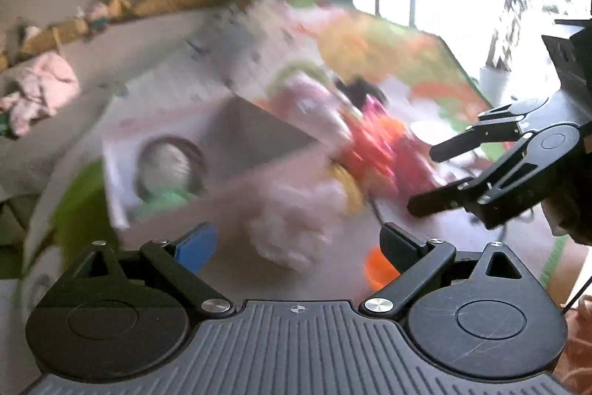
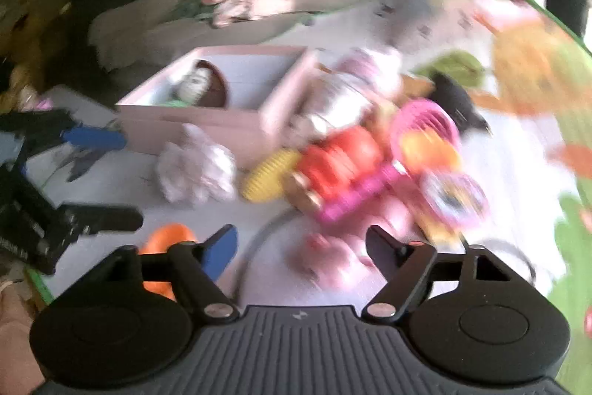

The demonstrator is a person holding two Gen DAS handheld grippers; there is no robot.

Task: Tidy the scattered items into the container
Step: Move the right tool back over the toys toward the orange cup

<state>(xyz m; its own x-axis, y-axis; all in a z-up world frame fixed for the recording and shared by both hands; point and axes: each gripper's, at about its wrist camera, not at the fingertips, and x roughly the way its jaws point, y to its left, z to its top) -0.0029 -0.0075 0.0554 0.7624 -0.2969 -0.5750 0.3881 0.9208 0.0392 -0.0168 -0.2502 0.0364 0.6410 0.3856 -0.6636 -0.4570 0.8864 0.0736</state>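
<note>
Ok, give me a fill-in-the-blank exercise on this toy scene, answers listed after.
1. The pale box already holds a round, ball-like toy, so it is not ____.
2. The ribbed toy beside the red toy is ____ in colour.
3. The right gripper holds ____.
4. The white fluffy toy lies ____ the box.

Answers: empty; yellow; nothing; outside

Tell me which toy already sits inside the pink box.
The grey-white ball, alone inside the pink box; the fluffy white toy and yellow ribbed toy lie outside.
</note>
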